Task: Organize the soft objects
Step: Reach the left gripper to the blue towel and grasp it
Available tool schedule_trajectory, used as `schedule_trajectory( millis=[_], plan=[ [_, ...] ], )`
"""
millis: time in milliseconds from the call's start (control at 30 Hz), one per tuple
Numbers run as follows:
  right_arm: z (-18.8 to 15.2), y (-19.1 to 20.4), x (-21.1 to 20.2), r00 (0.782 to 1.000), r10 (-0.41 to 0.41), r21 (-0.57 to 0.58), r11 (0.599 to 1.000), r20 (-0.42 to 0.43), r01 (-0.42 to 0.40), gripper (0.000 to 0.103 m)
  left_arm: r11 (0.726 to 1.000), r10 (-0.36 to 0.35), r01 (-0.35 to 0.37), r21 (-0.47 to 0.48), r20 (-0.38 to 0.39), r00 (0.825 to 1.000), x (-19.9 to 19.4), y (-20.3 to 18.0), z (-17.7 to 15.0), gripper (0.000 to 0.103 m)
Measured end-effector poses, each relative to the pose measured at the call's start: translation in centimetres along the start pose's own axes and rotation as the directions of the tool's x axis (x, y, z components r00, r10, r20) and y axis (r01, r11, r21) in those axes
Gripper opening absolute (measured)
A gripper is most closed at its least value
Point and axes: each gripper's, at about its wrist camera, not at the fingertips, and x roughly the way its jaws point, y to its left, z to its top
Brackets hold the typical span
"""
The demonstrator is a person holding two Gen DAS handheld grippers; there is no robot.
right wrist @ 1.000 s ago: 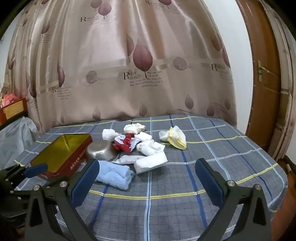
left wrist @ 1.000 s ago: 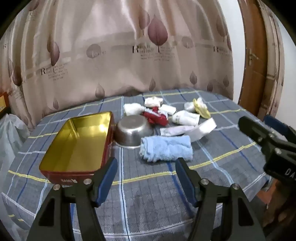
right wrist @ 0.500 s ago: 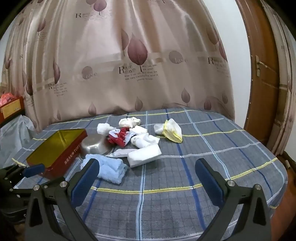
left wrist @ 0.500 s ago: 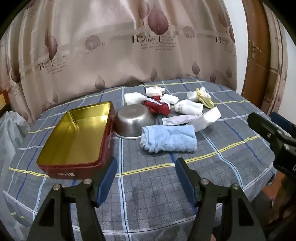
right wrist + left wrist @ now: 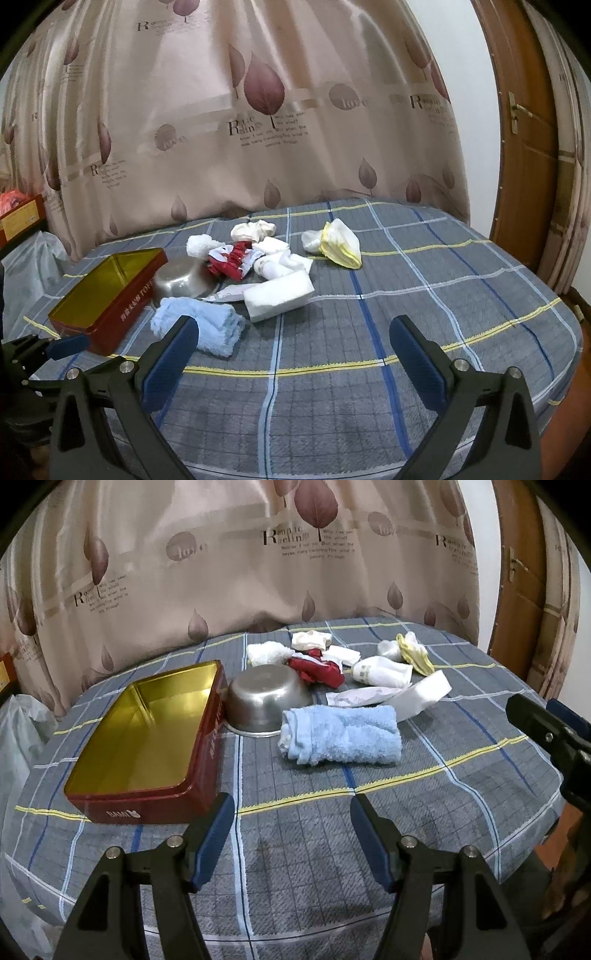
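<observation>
A rolled light-blue towel [image 5: 341,734] lies mid-table, also seen in the right wrist view [image 5: 199,325]. Behind it lie a white folded cloth [image 5: 421,694], a red cloth [image 5: 317,669], white socks [image 5: 382,672] and a yellow-edged cloth [image 5: 413,651]. An open red tin with gold inside [image 5: 147,734] stands left, beside an upturned steel bowl [image 5: 266,701]. My left gripper [image 5: 291,834] is open and empty near the front edge. My right gripper [image 5: 293,354] is open and empty, to the right of the left one.
The table has a grey plaid cloth [image 5: 461,775] and a rounded edge close to me. A leaf-print curtain [image 5: 258,572] hangs behind. A wooden door [image 5: 524,129] is at right. A white bag [image 5: 22,731] sits off the left edge.
Both grippers have moved forward toward the table; the objects appear larger and nearer. Nothing on the table has moved. Both jaws stay open.
</observation>
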Motion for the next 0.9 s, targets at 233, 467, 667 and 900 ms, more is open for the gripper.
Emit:
schedule_trajectory(
  millis=[233, 467, 667, 900],
  plan=[
    [-0.3, -1.2, 0.8, 1.000, 0.010, 0.027, 1.000, -0.023, -0.010, 0.103, 0.999, -0.015, 0.014, -0.030, -0.032, 0.999, 1.0, 0.4, 1.0, 0.067],
    [-0.4, -2.6, 2.0, 0.998, 0.015, 0.068, 0.998, -0.057, -0.012, 0.103, 0.997, -0.072, 0.073, 0.000, -0.074, 0.995, 3.2, -0.5, 3.3, 0.067],
    [-0.5, -4.3, 2.9, 0.998, 0.007, 0.100, 0.995, -0.069, 0.000, 0.103, 0.994, -0.112, 0.111, -0.008, -0.096, 0.989, 5.5, -0.6, 5.3, 0.067],
    [-1.2, -5.6, 4.4, 0.993, 0.010, 0.135, 0.991, -0.114, 0.005, 0.103, 0.985, -0.168, 0.158, -0.070, -0.172, 0.971, 8.8, 0.9, 6.0, 0.067]
  ],
)
